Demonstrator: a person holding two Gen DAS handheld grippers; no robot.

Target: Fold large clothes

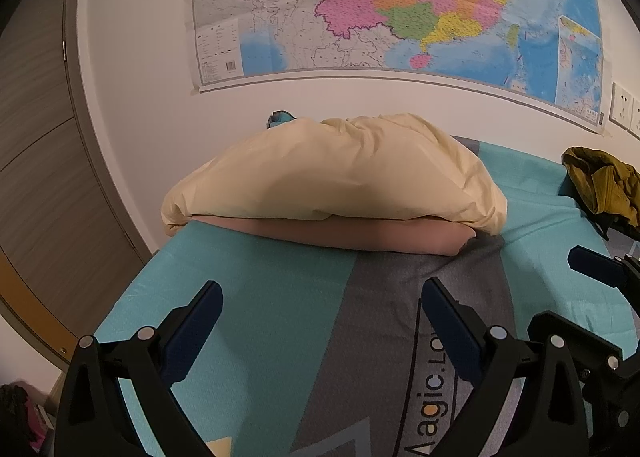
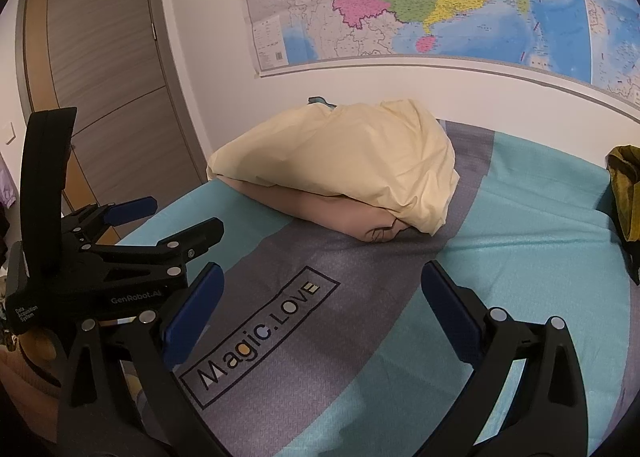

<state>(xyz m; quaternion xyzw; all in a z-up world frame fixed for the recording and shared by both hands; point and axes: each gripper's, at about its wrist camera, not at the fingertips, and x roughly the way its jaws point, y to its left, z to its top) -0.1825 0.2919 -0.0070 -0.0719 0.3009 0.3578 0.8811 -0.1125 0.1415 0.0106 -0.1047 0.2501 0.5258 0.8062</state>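
An olive-green garment (image 1: 604,185) lies crumpled on the bed at the right edge; it also shows at the right edge of the right wrist view (image 2: 626,193). My left gripper (image 1: 320,309) is open and empty over the teal and grey bedspread (image 1: 280,317). My right gripper (image 2: 320,293) is open and empty over the bedspread (image 2: 520,241), near the "Magic.LOVE" print (image 2: 260,333). The left gripper also appears at the left of the right wrist view (image 2: 184,217), and a right fingertip (image 1: 596,265) shows in the left wrist view.
A cream quilt (image 1: 336,173) lies piled on a pink pillow (image 1: 360,235) at the bed's head, against the wall; both show in the right wrist view (image 2: 340,153). A large map (image 1: 400,5) hangs above. A wooden door (image 2: 108,69) stands left of the bed.
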